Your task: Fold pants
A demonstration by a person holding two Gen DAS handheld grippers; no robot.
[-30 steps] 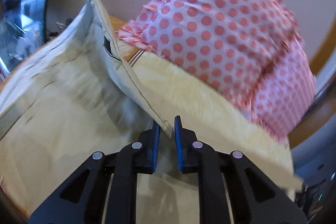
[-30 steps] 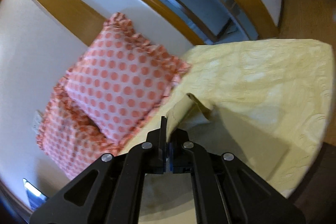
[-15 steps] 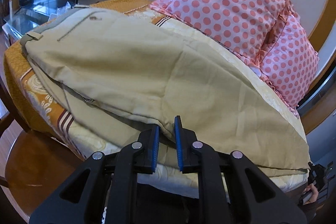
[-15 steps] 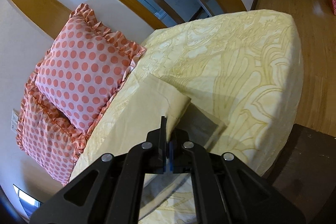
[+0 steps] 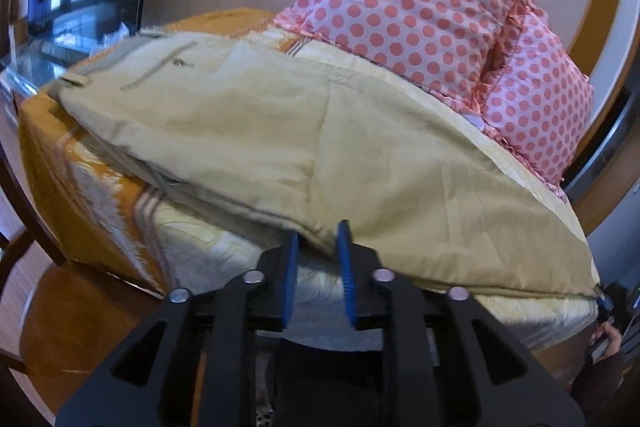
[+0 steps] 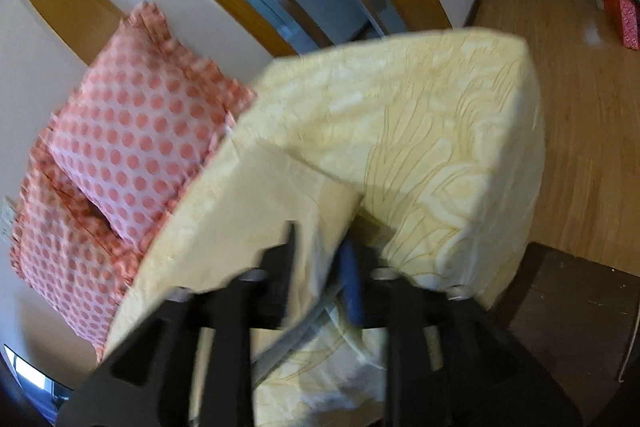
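Where the pale yellow patterned bedspread (image 5: 208, 247) covers the bed, with an orange border falling toward the wooden floor (image 6: 592, 99), the khaki cotton pants (image 5: 320, 147) lie flat along its near edge, folded lengthwise, waistband toward the far left. Two pink pillows with coral polka dots and frilled edges (image 5: 420, 11) lean on the wall behind, one overlapping the other. The left gripper (image 5: 316, 263), black with blue pads, sits at the pants' near folded edge, jaws apart, fabric just between the tips. The right gripper (image 6: 320, 259) is motion-blurred at the leg-end corner; its jaws look parted, cloth lying between them.
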